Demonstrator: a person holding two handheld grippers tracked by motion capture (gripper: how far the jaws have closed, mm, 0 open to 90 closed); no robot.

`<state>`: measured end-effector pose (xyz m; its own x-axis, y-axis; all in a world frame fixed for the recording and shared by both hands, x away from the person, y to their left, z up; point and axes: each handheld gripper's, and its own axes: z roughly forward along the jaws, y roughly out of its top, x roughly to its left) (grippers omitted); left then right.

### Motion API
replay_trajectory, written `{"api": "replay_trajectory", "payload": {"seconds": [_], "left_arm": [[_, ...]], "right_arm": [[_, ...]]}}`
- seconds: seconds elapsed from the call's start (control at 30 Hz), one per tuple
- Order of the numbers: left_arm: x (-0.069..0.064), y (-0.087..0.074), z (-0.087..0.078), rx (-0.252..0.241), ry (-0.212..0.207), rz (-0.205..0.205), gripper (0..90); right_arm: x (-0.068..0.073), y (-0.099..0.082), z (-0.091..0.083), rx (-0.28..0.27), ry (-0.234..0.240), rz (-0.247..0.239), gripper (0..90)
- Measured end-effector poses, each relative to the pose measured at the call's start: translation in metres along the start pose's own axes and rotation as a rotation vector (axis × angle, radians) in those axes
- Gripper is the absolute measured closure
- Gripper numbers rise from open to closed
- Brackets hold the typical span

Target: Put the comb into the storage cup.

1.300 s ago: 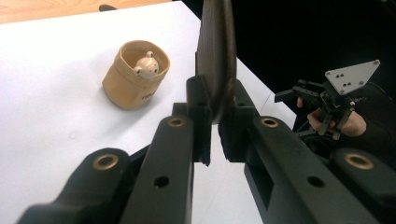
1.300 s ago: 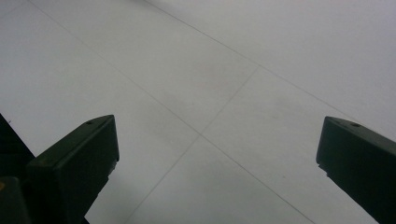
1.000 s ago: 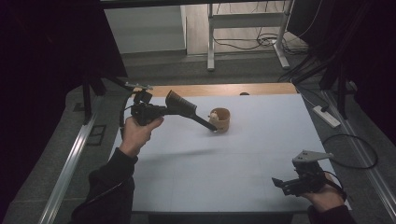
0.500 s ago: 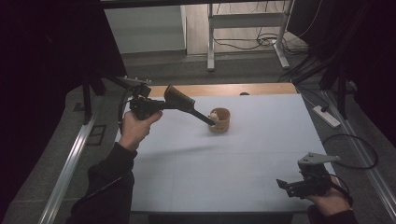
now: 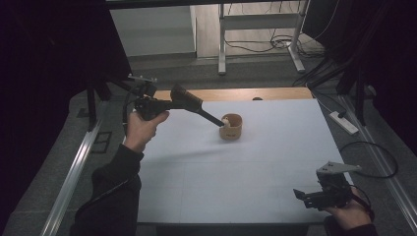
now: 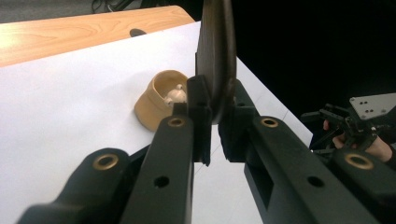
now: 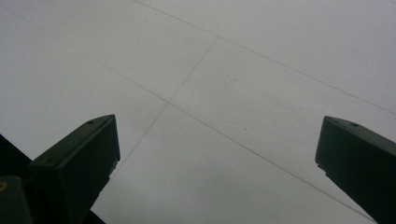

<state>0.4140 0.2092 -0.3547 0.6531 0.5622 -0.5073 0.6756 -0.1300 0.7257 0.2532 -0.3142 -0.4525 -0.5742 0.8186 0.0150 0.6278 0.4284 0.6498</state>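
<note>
On the white table [image 5: 255, 167], the left gripper [image 6: 212, 135] pinches a dark spatula [image 5: 189, 102], its thin end reaching the tan cup [image 5: 231, 127] near the far edge. The right gripper [image 7: 217, 154] rests spread wide.

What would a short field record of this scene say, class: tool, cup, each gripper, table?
tool: dark flat spatula-like tool, tip at the cup
cup: tan cup upright on the table, a small pale lump inside
left gripper: left gripper shut on the tool's flat end
right gripper: right gripper open, holding nothing, at the near right corner
table: white table, wooden strip at the far edge
</note>
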Motion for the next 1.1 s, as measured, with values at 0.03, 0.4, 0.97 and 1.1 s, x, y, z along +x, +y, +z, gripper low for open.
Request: {"api": "replay_trajectory", "payload": {"seconds": [0.03,0.4,0.97,1.1], "left_arm": [[0.0,0.001,0.0,-0.002,0.002,-0.005,82.7],[0.003,0.015,-0.004,-0.007,0.03,0.0,82.7],[0.006,0.032,0.019,-0.001,0.06,0.0,82.8],[0.01,0.035,0.024,-0.003,0.066,-0.007,82.7]], "right_arm": [[0.0,0.0,0.0,0.0,-0.001,0.001,0.1],[-0.001,-0.003,-0.004,0.0,-0.005,0.022,0.5],[-0.002,-0.007,-0.008,0.002,-0.005,0.032,0.8],[-0.002,-0.007,-0.008,0.003,-0.004,0.029,0.8]]}}
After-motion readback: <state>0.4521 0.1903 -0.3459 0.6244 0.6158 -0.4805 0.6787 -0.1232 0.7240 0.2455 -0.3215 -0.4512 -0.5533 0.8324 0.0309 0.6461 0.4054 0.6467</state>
